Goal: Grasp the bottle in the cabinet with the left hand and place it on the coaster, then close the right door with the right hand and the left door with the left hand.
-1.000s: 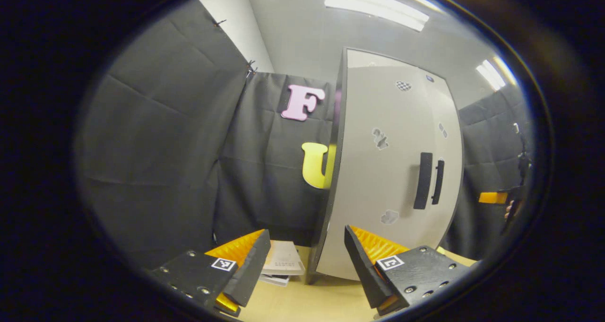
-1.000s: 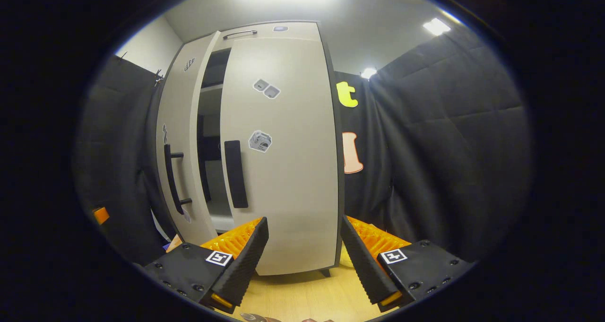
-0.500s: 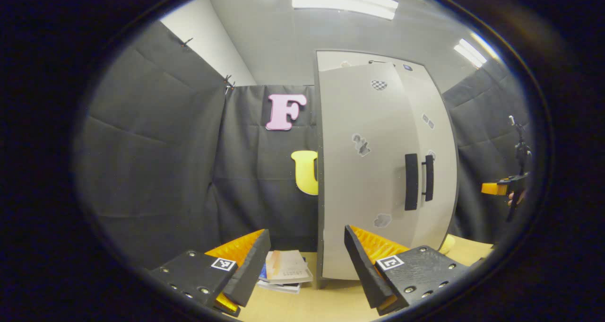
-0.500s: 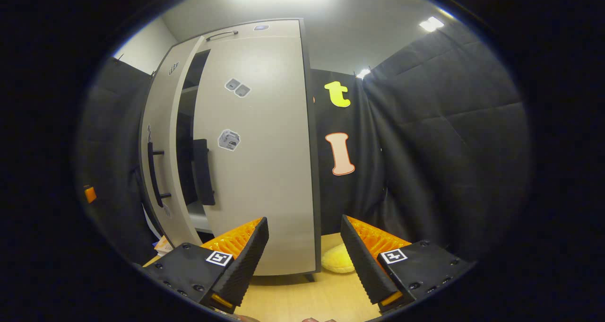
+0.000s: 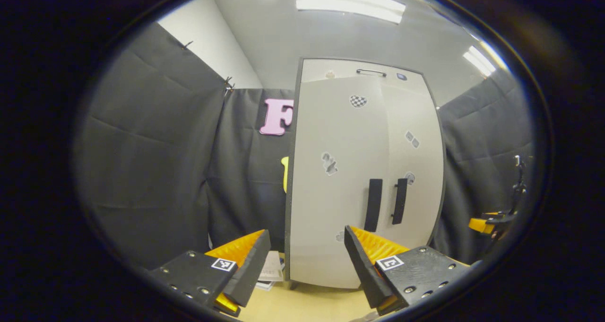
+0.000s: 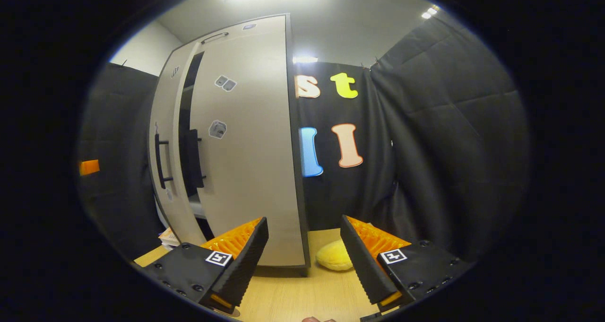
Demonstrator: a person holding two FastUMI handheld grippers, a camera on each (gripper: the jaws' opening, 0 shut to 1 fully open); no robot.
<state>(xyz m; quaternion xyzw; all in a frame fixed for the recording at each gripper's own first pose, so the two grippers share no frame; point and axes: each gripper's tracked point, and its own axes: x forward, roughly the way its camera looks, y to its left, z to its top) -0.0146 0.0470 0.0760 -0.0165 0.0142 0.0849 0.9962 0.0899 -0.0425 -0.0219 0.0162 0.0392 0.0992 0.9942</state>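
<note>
While we look along the left gripper (image 5: 305,260), its two fingers stand spread at the bottom of the left gripper view with nothing between them, in front of the lower part of the cabinet (image 5: 364,170) without touching it. That cabinet fills the centre of the frame, standing on a light wooden table (image 5: 307,305). From this side its left door (image 5: 331,180) and right door (image 5: 413,170) look nearly flush, their two dark vertical handles (image 5: 373,204) side by side just right of centre. A stack of books (image 5: 272,271) lies at the cabinet's lower left corner, seen between our fingers. At the far right edge of the frame we see part of the other gripper, small and dark against the cloth.

In the right gripper view, the right gripper (image 6: 305,260) is likewise spread wide and holds nothing, its fingers low in the frame. Here the cabinet (image 6: 246,147) sits left of centre, and a dark vertical gap (image 6: 186,123) runs between the doors, so the left door (image 6: 163,142) is not fully shut. A soft yellow object (image 6: 334,256) lies on the table (image 6: 293,293) beside the cabinet's lower right corner, between our fingers. We cannot tell where the bottle or coaster are from these views.
</note>
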